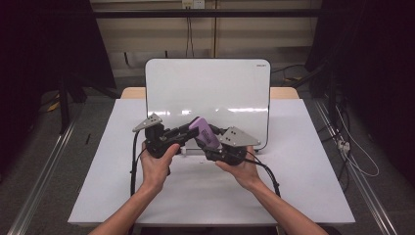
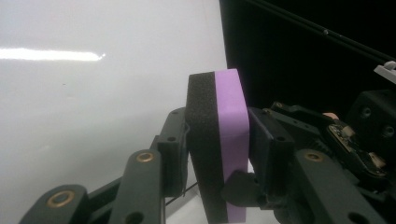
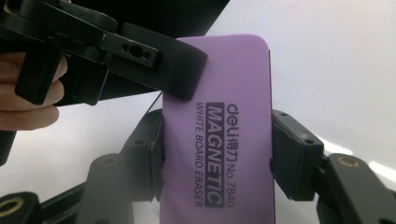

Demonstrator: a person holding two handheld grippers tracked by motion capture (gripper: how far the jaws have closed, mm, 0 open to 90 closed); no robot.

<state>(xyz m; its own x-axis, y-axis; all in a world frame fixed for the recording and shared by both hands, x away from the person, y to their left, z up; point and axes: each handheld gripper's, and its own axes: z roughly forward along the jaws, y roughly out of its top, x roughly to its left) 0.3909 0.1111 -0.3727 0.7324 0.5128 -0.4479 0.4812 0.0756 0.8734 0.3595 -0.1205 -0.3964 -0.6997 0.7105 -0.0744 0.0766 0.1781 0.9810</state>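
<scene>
A purple whiteboard eraser (image 1: 203, 131) with a black felt side is held in the air between both grippers, just in front of the whiteboard (image 1: 210, 88). My left gripper (image 1: 192, 130) comes in from the left, shut on the eraser's upper end. In the left gripper view its pads press the felt face and the purple face of the eraser (image 2: 217, 135). My right gripper (image 1: 209, 142) is shut on the lower end. In the right gripper view its jaws clamp the long edges of the printed eraser (image 3: 219, 140), and one of the left gripper's fingers (image 3: 177, 70) overlaps the top corner.
The whiteboard stands propped upright at the back of the white table (image 1: 293, 186). Its glossy face (image 2: 93, 93) lies close behind the eraser. Cables trail from both grippers toward the table's near edge. Dark curtains and metal rails flank the table.
</scene>
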